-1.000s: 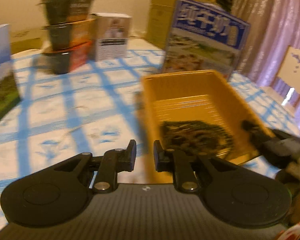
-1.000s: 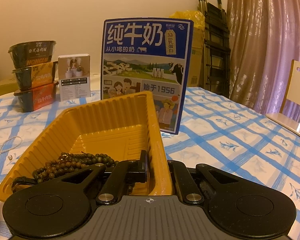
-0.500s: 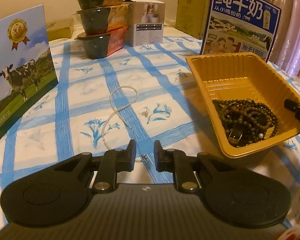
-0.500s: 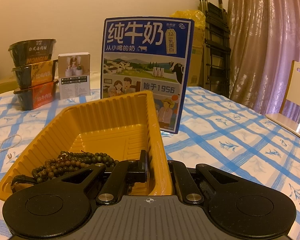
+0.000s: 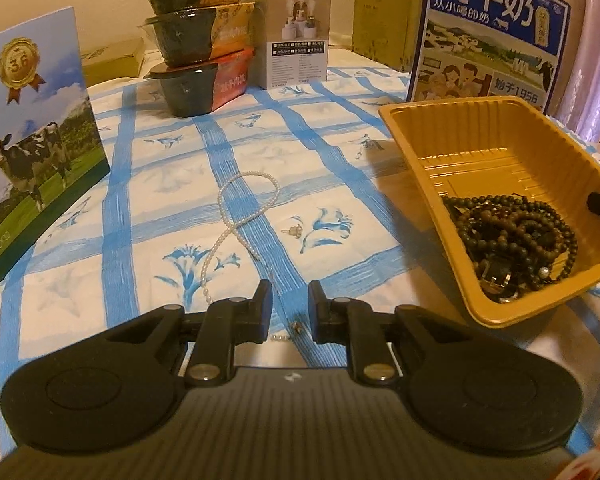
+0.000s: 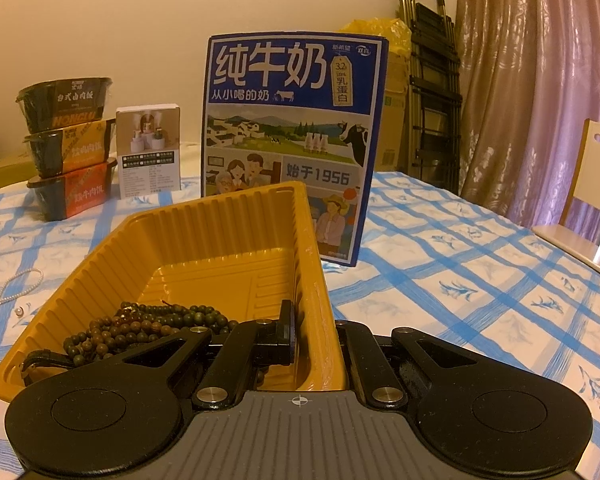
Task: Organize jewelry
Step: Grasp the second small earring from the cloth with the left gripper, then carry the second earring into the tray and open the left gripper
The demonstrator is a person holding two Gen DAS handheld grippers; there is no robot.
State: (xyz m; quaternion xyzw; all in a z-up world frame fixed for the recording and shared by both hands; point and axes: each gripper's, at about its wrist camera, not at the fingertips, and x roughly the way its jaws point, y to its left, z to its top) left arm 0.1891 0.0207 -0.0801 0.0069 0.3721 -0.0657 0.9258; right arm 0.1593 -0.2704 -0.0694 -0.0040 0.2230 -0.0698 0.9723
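A white pearl necklace (image 5: 236,220) lies on the blue-checked cloth, its near end just ahead of my left gripper (image 5: 290,304), which is open and empty above the cloth. A small earring (image 5: 293,231) lies to the necklace's right, and tiny pieces (image 5: 296,326) lie between the fingers. The yellow tray (image 5: 416,152) at right holds dark bead strands (image 5: 516,232). My right gripper (image 6: 316,336) is shut on the tray's near right wall (image 6: 316,280); the beads (image 6: 140,328) lie left of it. The pearl necklace (image 6: 16,288) shows at far left.
A blue milk carton (image 6: 292,140) stands behind the tray. Three stacked food bowls (image 5: 200,36) and a small white box (image 5: 296,56) stand at the back. A cow-picture box (image 5: 32,128) stands at left. A chair (image 6: 596,200) is off the table's right side.
The left gripper has swung left and back from over the tray to the cloth, and now points at the pearl necklace. The right gripper and the tray have stayed still.
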